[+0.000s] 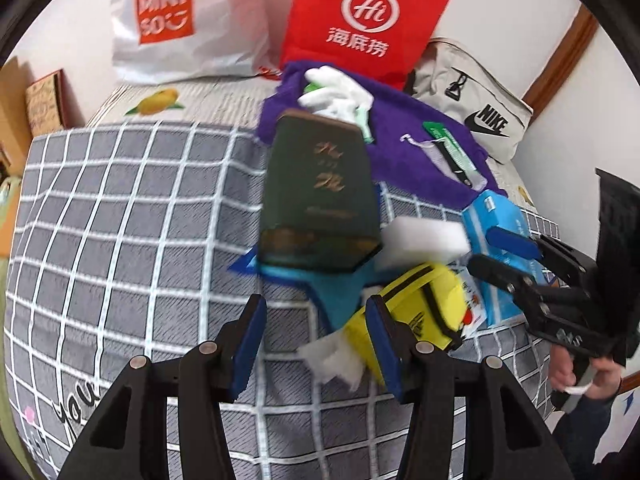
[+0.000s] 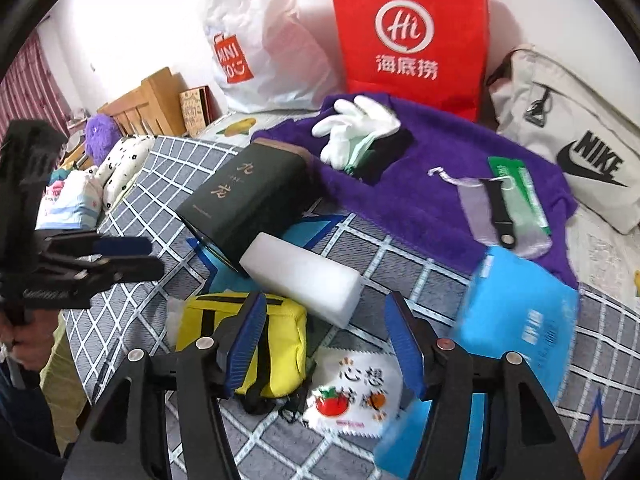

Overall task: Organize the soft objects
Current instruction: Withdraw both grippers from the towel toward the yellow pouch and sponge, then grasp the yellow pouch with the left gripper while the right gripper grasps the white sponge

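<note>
Both grippers hang unclenched and empty over the grey checked bedspread [image 2: 132, 316]: left gripper [image 1: 316, 344] beside the yellow fabric pouch [image 1: 420, 300] at lower centre, right gripper [image 2: 324, 344] above it (a white tomato-print sachet [image 2: 352, 396] between its fingers). Reaching step, I judge; next, closing on the pouch.

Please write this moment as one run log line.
left gripper: open, empty | right gripper: open, empty | yellow pouch: on bed, ungrasped

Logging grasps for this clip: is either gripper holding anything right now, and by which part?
Nothing is held. The left gripper and right gripper both hover with jaws open above the clutter on the bed.
</note>
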`<state>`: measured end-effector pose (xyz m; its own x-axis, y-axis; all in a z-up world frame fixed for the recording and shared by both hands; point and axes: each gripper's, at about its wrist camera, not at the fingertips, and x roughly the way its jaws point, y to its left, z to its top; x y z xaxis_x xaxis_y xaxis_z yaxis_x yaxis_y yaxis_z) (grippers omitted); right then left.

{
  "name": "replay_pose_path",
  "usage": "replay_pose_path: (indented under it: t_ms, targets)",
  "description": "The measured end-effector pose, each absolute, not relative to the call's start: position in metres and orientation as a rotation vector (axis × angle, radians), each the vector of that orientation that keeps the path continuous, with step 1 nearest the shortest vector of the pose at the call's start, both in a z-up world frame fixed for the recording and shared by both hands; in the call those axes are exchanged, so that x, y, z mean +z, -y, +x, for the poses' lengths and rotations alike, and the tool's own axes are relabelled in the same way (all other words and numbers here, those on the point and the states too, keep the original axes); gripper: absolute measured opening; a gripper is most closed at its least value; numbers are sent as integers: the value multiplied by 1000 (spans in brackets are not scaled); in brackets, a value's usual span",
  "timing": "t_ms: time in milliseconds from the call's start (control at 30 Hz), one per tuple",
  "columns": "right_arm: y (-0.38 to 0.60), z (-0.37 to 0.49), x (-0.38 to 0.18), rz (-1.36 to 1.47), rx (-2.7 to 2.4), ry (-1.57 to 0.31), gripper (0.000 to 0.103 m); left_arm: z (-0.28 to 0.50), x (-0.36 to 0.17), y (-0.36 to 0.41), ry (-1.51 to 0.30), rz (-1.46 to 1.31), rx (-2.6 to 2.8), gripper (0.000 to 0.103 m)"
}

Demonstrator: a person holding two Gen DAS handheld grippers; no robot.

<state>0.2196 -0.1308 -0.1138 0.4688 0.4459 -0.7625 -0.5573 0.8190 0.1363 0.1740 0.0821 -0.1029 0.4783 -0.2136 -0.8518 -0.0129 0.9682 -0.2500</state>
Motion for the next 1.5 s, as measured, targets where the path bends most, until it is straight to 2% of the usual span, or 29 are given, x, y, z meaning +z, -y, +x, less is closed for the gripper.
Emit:
replay_pose_path:
  t_ms: [467, 600, 800, 1200, 1400, 1500]
  targets:
    - [98, 243, -142, -186, 625, -915, 63, 172, -129, -89, -1099, -264, -164, 49]
    - [98, 241, -137, -190, 633, -874, 51, 177, -133, -89, -1108, -270, -174, 49]
    - [108, 238, -128, -163, 660, -868, 42, 180, -135, -86, -1112, -273, -190, 49]
    - [153, 212, -93, -99, 576, -782, 41, 171, -121, -57, -1081, -244, -297, 50]
    - [184, 198, -77, -64, 522, -742, 41, 166, -123, -30, -1090, -223, -350, 57]
    - [195, 192, -73, -53, 506, -726, 41, 171, -132, -27, -1108, -228, -324, 57]
